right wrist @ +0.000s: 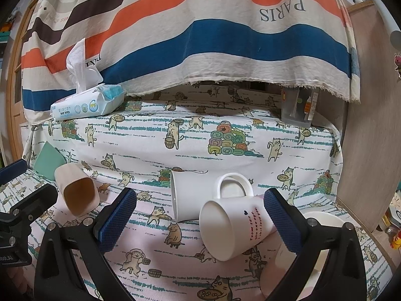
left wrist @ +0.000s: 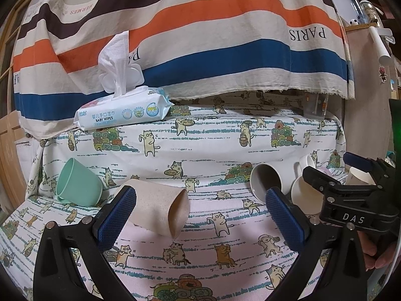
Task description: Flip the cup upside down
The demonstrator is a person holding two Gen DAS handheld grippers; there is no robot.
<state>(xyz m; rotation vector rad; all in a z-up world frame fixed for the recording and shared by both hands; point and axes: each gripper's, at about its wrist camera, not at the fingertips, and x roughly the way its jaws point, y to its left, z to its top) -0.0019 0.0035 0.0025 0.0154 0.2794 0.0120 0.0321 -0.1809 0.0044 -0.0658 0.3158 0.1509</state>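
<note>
Bare cloth lay open between the beige cup and white mug; mugs crowded the right side.

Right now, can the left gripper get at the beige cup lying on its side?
Probably yes. The left gripper is open and the beige cup lies on its side just ahead, beside its left finger; nothing stands between them. The green cup sits off to the left, apart.

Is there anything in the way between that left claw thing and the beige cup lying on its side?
Nothing visible blocks it. The left gripper is open, and the beige cup lies on its side right beside its left finger, with only the cat-print cloth beneath. The green cup and white cup lie off to either side.
</note>
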